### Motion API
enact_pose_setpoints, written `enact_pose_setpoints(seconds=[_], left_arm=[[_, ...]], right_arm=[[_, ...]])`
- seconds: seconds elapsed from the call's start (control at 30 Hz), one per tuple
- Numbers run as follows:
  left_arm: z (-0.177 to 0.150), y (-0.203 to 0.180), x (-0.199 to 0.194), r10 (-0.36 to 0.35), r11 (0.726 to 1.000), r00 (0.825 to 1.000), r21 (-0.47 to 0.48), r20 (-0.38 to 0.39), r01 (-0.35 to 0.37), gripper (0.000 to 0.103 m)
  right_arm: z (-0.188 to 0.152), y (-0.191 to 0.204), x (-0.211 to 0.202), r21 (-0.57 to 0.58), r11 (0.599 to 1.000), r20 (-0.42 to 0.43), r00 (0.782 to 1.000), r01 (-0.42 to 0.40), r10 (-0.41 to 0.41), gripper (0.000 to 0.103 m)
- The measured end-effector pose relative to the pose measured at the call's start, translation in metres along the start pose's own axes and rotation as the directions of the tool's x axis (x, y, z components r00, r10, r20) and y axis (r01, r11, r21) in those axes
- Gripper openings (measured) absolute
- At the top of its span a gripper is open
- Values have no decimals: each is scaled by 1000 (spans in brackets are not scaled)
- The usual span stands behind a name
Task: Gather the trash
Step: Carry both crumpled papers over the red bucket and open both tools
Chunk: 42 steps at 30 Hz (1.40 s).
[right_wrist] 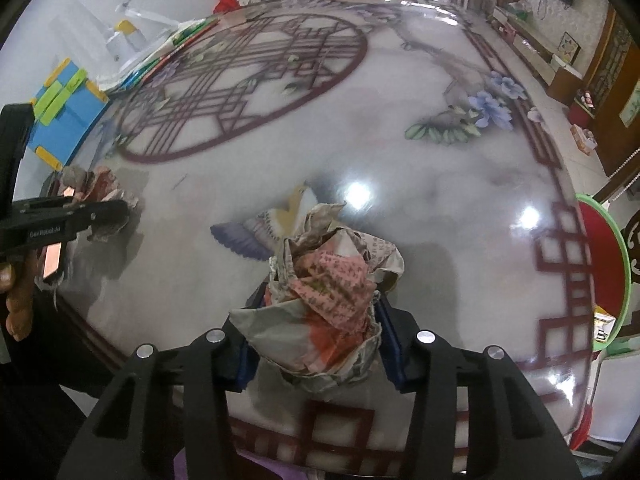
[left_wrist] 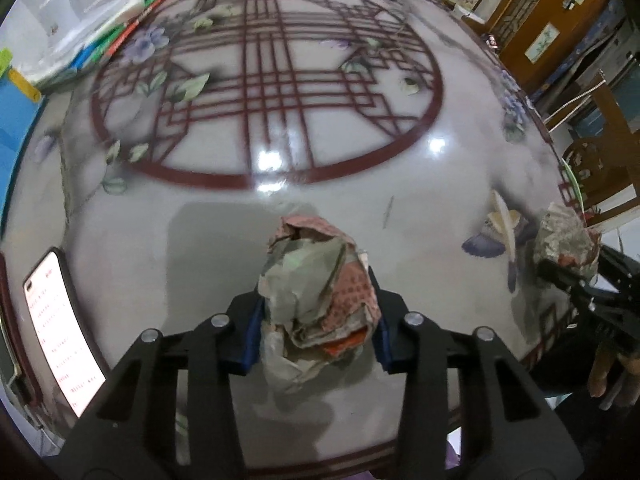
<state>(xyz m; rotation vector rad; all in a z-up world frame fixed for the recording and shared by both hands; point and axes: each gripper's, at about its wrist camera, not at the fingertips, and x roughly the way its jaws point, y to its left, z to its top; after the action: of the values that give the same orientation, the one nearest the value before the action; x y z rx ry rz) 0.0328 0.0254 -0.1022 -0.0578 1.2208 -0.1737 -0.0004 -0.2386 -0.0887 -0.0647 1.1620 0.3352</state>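
My left gripper [left_wrist: 316,320] is shut on a crumpled ball of newspaper [left_wrist: 316,292], grey-green and pink, held just above the round glossy table [left_wrist: 280,184]. My right gripper [right_wrist: 320,320] is shut on a second crumpled newspaper ball [right_wrist: 332,292], also above the table near its front edge. In the left wrist view the right gripper [left_wrist: 560,264] shows at the right edge with its paper ball [left_wrist: 568,240]. In the right wrist view the left gripper [right_wrist: 100,212] shows at the left with its paper ball [right_wrist: 100,188].
A lit phone [left_wrist: 60,332] lies at the table's left edge. A blue box with yellow and green clips [right_wrist: 64,116], stacked books [left_wrist: 120,36] and white plastic items [right_wrist: 124,28] stand at the far left. A red basin with a green rim [right_wrist: 608,272] sits beside the table at right. Wooden chairs [left_wrist: 600,168] stand beyond.
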Motion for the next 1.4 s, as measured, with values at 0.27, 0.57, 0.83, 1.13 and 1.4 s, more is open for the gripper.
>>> enact_pose_setpoints(seconds=[0.27,0.57,0.83,1.13,1.4], left_arm=[[11,-34,-16,-26,998,997,65,73,21,41],[39,-98,-24,-101,986,987,147,122,83,41],[66,-185,-28,-196,947,971,284,138,151,41],[94,-283,-23,-348,868,934,404,78,289,41],[121,-374,-3,-494,776,869,431,-38,460,41]], right_arm=[[7,-21,-24,55,998,79,996,39,-44,46],[8,-58,-52,136,989,125,990,56,-73,46],[12,-130,-96,260,961,176,974,96,-145,46],[-1,-222,-133,404,905,178,959,132,-220,46],[-16,-309,-149,553,823,175,948,130,-267,46]])
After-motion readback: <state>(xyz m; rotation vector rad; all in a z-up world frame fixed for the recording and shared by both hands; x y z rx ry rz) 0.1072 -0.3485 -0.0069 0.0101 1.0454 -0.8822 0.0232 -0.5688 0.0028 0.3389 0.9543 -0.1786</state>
